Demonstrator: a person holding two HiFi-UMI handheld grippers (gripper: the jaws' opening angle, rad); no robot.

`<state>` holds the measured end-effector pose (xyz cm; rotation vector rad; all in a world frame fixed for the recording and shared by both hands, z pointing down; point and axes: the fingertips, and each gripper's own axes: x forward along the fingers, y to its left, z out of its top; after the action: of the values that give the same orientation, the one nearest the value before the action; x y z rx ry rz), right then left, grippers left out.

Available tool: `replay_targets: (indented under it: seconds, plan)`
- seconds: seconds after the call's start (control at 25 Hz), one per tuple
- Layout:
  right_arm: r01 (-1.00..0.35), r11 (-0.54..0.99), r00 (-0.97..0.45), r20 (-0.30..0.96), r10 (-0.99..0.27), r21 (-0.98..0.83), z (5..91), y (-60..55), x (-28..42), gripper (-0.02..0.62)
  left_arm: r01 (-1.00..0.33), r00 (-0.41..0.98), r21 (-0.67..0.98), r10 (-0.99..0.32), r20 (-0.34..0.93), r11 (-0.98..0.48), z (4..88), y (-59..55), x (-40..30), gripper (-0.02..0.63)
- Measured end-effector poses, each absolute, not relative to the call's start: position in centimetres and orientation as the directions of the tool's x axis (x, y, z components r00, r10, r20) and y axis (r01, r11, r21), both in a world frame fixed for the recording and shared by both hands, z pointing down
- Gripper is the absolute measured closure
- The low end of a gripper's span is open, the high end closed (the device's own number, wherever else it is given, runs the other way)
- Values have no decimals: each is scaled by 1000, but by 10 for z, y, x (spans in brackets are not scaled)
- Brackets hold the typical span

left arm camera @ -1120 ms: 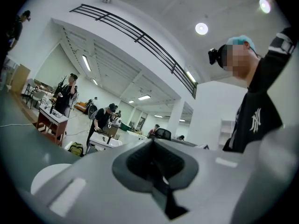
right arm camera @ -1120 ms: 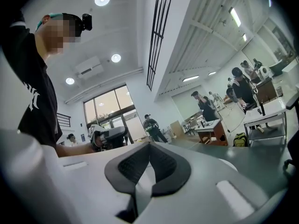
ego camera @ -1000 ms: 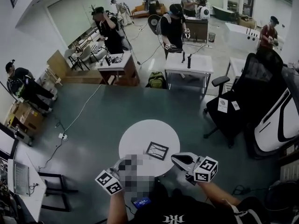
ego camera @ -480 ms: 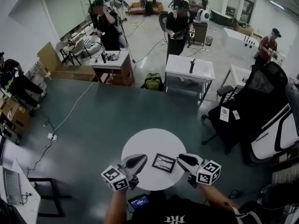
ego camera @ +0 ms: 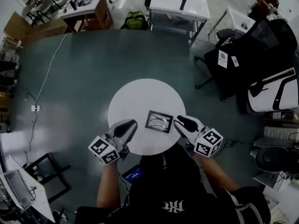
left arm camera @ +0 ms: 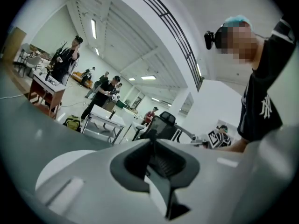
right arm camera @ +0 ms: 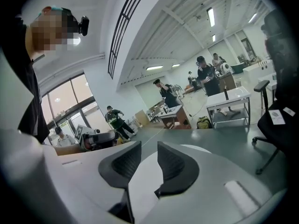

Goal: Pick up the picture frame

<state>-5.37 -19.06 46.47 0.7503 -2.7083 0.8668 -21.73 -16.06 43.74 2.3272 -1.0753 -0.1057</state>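
Observation:
The picture frame point(ego camera: 158, 121), a small dark-rimmed rectangle, lies flat on the round white table point(ego camera: 140, 97) near its front edge. My left gripper point(ego camera: 132, 123) hovers just left of the frame. Its jaws are opening and stand only a narrow gap apart, with nothing between them point(left arm camera: 152, 146). My right gripper point(ego camera: 178, 120) sits close to the frame's right edge. Its jaws are opening too, with a plain gap and only white tabletop showing through point(right arm camera: 148, 149). Neither gripper view shows the frame. Whether a gripper touches the frame I cannot tell.
A black office chair point(ego camera: 233, 55) stands at the right, beside a white and black shape point(ego camera: 275, 94). At the back are a white desk point(ego camera: 180, 3), a wooden desk point(ego camera: 88, 6) and a green backpack point(ego camera: 135, 18). A laptop point(ego camera: 16, 188) sits at lower left.
Both grippers have come forward and down over the table and now flank the frame. The right jaws have opened wide. The head view has tipped downward.

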Motion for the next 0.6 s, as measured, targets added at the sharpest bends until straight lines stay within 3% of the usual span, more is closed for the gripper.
replay_targets:
  seconds: [0.4,0.6]
  plan:
    - [-603,538,-797,464,-386,-588,621,-202,-25,465,-720,684,536,-579,443,-441,609,-196,-187,549]
    - [-655,446,-756,517,-402,-610,683,-201,-17,462,-720,693,537,-500,520,-440,665,-206,-176,529]
